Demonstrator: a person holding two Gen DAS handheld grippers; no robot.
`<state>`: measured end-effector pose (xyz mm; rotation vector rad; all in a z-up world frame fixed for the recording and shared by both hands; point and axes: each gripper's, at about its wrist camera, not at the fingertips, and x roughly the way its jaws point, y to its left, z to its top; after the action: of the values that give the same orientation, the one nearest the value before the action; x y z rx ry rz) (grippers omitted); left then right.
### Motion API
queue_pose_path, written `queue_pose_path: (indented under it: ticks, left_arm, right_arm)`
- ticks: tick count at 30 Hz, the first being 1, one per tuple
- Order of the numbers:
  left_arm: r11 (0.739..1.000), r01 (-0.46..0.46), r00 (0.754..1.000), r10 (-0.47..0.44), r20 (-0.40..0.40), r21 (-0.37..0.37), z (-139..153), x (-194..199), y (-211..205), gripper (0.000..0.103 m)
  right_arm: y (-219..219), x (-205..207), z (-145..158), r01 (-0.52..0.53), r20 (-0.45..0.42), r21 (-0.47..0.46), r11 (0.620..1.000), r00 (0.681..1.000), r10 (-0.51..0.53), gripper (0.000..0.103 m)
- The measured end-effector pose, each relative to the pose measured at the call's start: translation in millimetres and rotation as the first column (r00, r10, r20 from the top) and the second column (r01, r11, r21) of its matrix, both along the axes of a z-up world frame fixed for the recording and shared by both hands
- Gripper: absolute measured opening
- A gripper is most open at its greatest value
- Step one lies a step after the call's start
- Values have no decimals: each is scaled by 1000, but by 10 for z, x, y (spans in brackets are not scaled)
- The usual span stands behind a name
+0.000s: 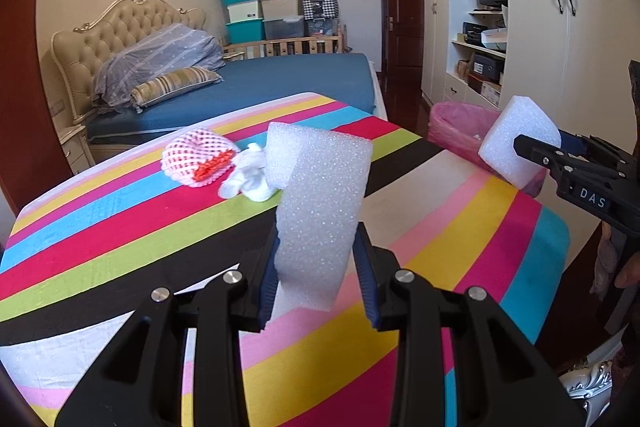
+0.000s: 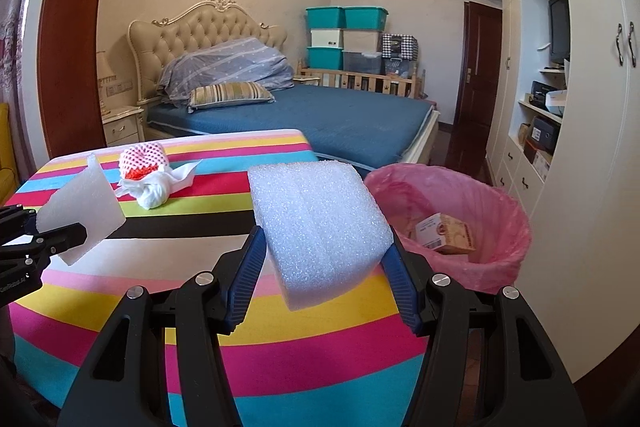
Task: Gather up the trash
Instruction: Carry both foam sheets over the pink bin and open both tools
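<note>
While my left gripper [image 1: 316,267] clamps a foam strip [image 1: 320,203], my right gripper [image 2: 324,263] grips a foam block [image 2: 320,223], seemingly just short of the pink-lined bin [image 2: 492,203].

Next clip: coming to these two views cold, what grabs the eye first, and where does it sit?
Two white foam pieces, each clamped above the striped tablecloth: a thin foam strip in the left hand-held gripper, a thicker foam block in the right hand-held gripper. Next, the pink-lined bin off the table's right edge, a cardboard box inside. Farther back lie a red-and-white mesh sleeve and crumpled tissue.
</note>
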<state>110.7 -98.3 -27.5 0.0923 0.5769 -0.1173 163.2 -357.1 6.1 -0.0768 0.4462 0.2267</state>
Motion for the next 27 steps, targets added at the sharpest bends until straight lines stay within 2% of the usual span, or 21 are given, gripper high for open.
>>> queue_pose_path:
  ticks: [7, 14, 21, 27]
  left_arm:
    - [996, 87, 996, -87, -20, -14, 79, 166, -321, 34]
    - [982, 188, 981, -189, -42, -24, 167, 436, -784, 34]
    - [951, 306, 950, -309, -49, -49, 338, 871, -1296, 34]
    - [927, 362, 927, -369, -72, -98, 420, 1365, -1755, 34]
  right_arm:
    - [-314, -5, -3, 49, 6, 16, 999, 999, -49, 56]
    - [-664, 54, 15, 117, 17, 19, 993, 993, -118, 56]
    - [-1054, 231, 64, 176, 16, 50, 983, 984, -177, 57]
    - [-1231, 540, 98, 208, 12, 23, 978, 978, -208, 57]
